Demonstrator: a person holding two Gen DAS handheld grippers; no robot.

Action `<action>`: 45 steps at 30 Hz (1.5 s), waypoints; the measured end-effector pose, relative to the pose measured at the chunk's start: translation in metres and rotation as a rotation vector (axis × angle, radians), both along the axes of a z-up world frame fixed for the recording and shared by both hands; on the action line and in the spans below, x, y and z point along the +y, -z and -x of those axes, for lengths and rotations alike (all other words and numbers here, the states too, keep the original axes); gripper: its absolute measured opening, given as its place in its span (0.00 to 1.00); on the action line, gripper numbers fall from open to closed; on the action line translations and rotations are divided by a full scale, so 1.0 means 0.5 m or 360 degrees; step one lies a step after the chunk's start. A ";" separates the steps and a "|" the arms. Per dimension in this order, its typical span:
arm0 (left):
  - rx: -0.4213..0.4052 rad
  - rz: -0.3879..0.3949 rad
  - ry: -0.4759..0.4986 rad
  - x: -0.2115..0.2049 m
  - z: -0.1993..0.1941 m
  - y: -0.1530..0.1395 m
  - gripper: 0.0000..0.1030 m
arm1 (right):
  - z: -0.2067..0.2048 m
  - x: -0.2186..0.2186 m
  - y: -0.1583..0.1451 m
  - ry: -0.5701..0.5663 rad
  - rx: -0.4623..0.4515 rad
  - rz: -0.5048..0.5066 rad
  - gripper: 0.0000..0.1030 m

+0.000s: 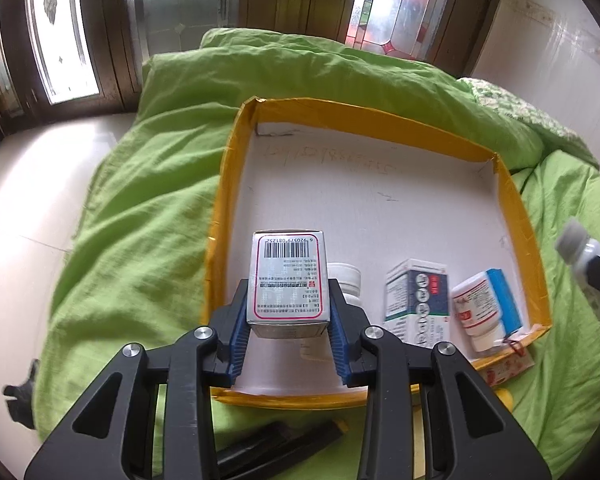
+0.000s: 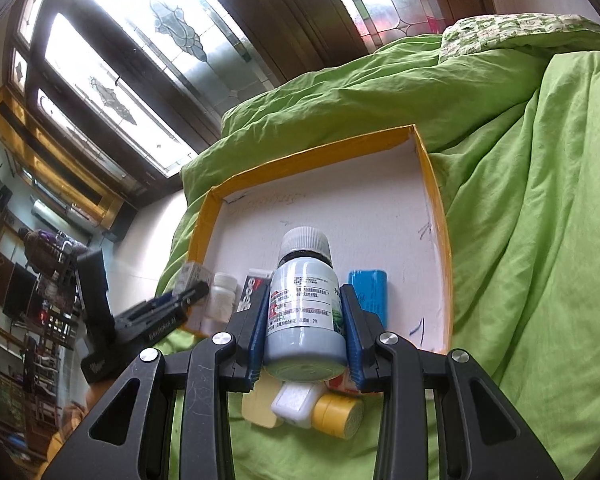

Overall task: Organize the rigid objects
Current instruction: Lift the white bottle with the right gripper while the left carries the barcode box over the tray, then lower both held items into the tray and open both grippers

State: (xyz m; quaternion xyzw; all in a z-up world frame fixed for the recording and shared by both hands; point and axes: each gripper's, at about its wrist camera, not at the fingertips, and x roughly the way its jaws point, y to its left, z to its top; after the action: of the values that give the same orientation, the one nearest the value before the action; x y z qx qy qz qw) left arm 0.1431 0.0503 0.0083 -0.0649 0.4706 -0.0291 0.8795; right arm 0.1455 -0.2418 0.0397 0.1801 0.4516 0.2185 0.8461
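Note:
My left gripper (image 1: 290,312) is shut on a silver medicine box (image 1: 288,280) with a barcode, held above the near left part of a yellow-rimmed tray (image 1: 228,184). My right gripper (image 2: 306,328) is shut on a grey bottle (image 2: 304,312) with a ribbed cap, held over the tray's near edge (image 2: 436,208). In the tray lie a white bottle (image 1: 346,280), a white and blue box (image 1: 416,300) and a small bottle on a blue box (image 1: 488,308). The right gripper with its bottle shows blurred at the right edge of the left wrist view (image 1: 584,264).
The tray rests on a green quilt (image 1: 140,220) over a pale tiled floor (image 1: 28,184). Outside the tray's near edge lie a yellow roll (image 2: 338,416), a white piece (image 2: 296,400) and a dark object (image 1: 276,448). Glass doors (image 1: 160,12) stand behind.

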 end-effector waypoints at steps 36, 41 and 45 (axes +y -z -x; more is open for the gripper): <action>-0.0079 0.0093 0.0031 -0.005 0.001 0.040 0.31 | -0.122 0.010 0.073 0.0074 0.0038 0.0193 0.29; -0.0081 0.0047 0.0024 -0.008 0.002 0.041 0.31 | -0.135 -0.002 0.098 0.0108 0.0064 0.0207 0.29; -0.0084 -0.0006 0.0040 -0.020 0.003 0.045 0.31 | -0.136 0.002 0.120 0.0126 0.0054 0.0307 0.29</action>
State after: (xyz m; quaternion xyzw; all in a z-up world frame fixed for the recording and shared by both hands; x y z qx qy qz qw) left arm 0.1414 0.0404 -0.0140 -0.0567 0.4479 -0.0410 0.8913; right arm 0.2134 -0.2409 -0.0203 0.1193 0.4773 0.1372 0.8597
